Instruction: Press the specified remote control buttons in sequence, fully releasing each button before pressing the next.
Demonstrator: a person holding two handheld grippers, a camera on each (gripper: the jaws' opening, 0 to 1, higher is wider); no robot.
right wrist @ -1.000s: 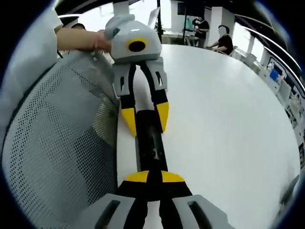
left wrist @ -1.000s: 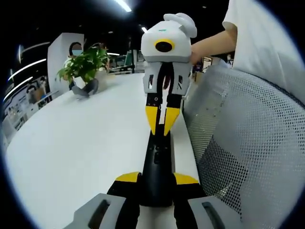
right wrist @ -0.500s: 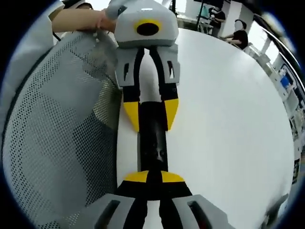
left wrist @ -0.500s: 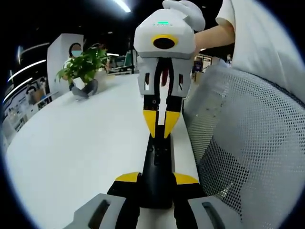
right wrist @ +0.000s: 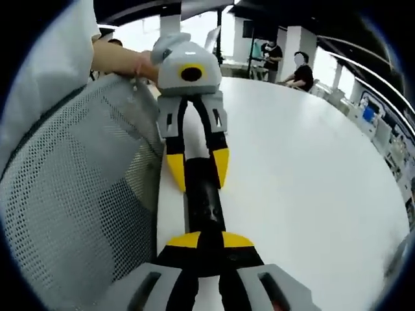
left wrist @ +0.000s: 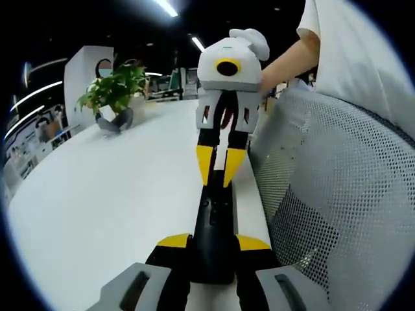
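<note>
Left gripper view: the left gripper (left wrist: 214,242) is coming up from 6 o'clock w/ its yellow-tipped jaws clamped on the near end of the black remote control (left wrist: 217,217). The remote is lying flat along the edge of the white table (left wrist: 110,194), running up toward 12. The right gripper (left wrist: 220,170) is dropping in from 12, jaws nearly together w/ just a thin sliver between, tips sitting at the remote's far end. Potted plant (left wrist: 113,91) at 10, mesh chair back (left wrist: 324,194) at 3.

Right gripper view: the right gripper (right wrist: 211,240) is at 6, jaws pinched together over the remote (right wrist: 206,197). The left gripper (right wrist: 198,170) is straddling the remote's other end toward 12.

Handling, imo: the remote looks light, stiff plastic, prob slick on that tabletop, so it'd skate under a poke. Best to hold it by the long sides at one end and push straight down on the btns w/ closed tips, gently.
</note>
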